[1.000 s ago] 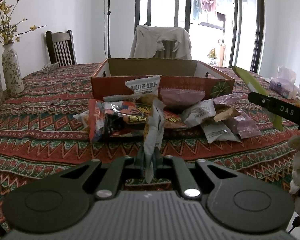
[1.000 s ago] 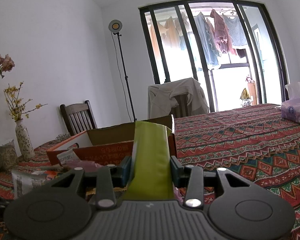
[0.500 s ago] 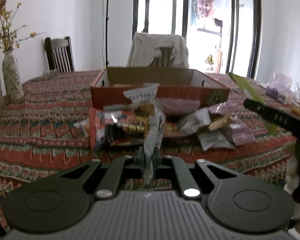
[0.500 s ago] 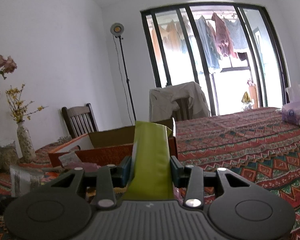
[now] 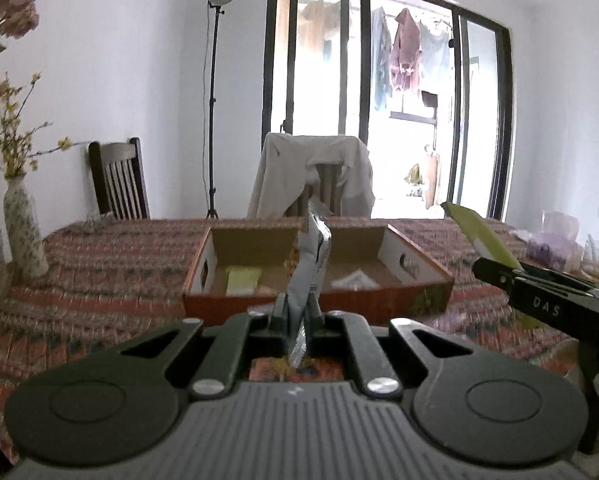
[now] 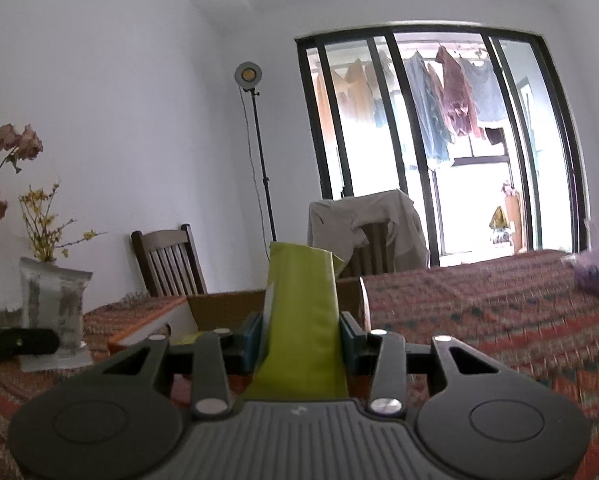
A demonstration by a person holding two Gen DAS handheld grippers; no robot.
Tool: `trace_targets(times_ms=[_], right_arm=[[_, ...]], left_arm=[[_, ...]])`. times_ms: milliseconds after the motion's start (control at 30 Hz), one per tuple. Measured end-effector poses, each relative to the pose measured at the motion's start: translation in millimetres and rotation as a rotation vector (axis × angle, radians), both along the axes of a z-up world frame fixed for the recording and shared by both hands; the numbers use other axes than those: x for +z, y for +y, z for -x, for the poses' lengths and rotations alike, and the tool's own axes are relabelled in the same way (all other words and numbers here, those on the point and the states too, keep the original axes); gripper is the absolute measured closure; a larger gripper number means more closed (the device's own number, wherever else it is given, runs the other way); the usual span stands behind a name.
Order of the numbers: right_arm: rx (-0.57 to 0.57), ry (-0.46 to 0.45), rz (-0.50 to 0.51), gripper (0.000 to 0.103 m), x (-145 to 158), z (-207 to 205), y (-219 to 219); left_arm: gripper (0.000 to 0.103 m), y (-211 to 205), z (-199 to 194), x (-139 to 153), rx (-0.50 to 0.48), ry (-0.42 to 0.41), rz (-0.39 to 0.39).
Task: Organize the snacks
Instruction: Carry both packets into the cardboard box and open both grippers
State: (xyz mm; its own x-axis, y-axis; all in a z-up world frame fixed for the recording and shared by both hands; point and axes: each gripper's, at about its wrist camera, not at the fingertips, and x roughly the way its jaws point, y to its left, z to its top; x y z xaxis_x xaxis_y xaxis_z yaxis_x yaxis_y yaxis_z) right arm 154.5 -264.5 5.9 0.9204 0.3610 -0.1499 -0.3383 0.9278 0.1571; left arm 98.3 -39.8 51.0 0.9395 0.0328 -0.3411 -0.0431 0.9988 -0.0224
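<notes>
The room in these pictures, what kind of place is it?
Most likely a dining room at someone's home: a big table under a patterned tablecloth, wooden chairs around it, and laundry drying outside the glass doors.

Grey snack packet [image 5: 309,272]: upright, edge-on, pinched at bottom seam, raised before box. Green packet [image 6: 301,332]: flat, long, tilted upward, clamped across width. Open cardboard box [image 5: 415,264] on tabletop: 2 packets inside, 1 yellow-green, 1 pale.

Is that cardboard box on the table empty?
No. The cardboard box already holds a yellow-green packet and a pale wrapper.
</notes>
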Motion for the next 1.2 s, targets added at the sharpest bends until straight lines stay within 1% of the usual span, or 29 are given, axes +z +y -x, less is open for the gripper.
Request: trace_targets(times_ms=[167,367,433,500,567,667,833,933,1033,1200], right_arm=[[0.007,-0.001,-0.01,0.064,22,-35,10],[0.018,0.082,-0.026,0.064,36,-99,33],[0.014,0.133,-0.033,0.064,35,-124,41],[-0.018,0.199,-0.02,0.064,31,-145,49],[-0.033,0.247,-0.022,0.064,24,-161,53],[-0.028,0.272,-0.008,0.064,13,-170,55],[-0.01,0.317,0.018,0.064,3,-175,56],[-0.008,0.337,0.046,0.064,-4,-180,66],[-0.004,0.358,0.059,0.064,-12,-179,68],[-0.009,0.363,0.068,0.063,-16,-177,66]], left_arm=[[0.095,1,-41,14,0.006,0.004,-0.005],[0.095,0,-104,21,0.033,0.039,-0.008],[0.095,2,-125,20,0.047,0.064,-0.002],[0.095,5,-146,16,0.07,0.091,0.005],[0.095,10,-167,9,0.091,0.135,0.024],[0.095,14,-190,-1,0.112,0.181,0.032],[0.095,13,-208,-18,0.128,0.219,0.015],[0.095,12,-214,-26,0.137,0.241,0.017],[0.094,11,-212,-31,0.139,0.251,0.025],[0.093,13,-206,-30,0.158,0.262,0.042]])
